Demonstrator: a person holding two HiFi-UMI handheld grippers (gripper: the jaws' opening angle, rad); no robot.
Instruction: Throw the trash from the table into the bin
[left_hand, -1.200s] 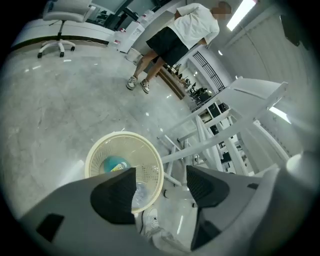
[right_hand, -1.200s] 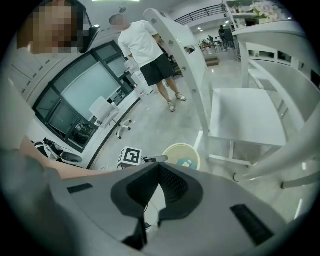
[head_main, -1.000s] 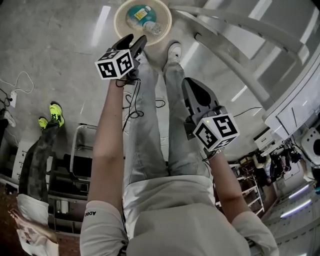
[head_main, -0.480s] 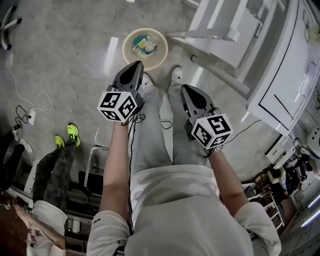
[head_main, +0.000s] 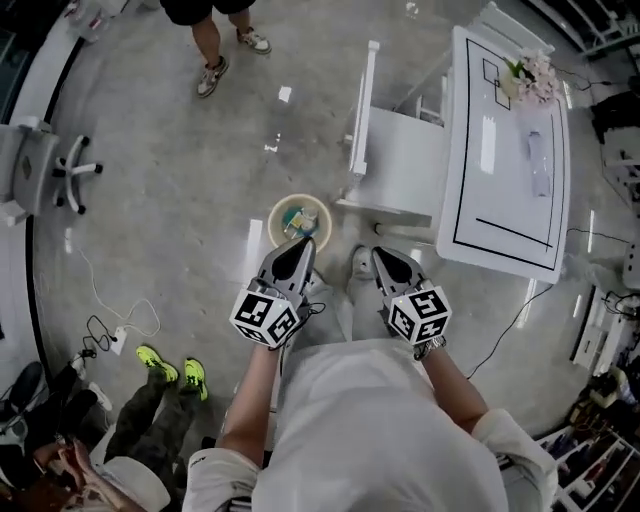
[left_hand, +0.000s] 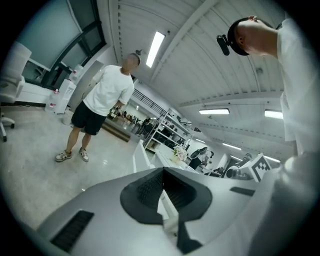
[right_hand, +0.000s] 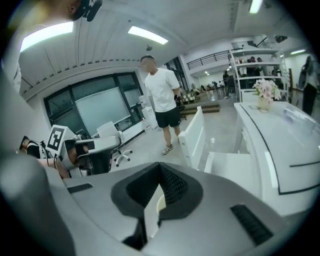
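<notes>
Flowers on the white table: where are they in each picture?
Head view: the flowers are near the top right.
Left gripper view: the flowers are small, just right of the middle.
Right gripper view: the flowers are far right, above the middle.
Shared landmark: the standing person in black shorts.

This is a big work room, like a lab or a test hall. The floor (head_main: 180, 150) is hard, grey and shiny. A white table (head_main: 500, 180) stands on it, with flowers (head_main: 528, 72) at one end. Well apart from the table stands a wheeled office chair (head_main: 60, 170), and wires (head_main: 110, 335) lie loose on the floor. Past the table's flower end stand tall shelves (right_hand: 252, 62). Long lights (right_hand: 147, 35) shine from the high ceiling.
</notes>
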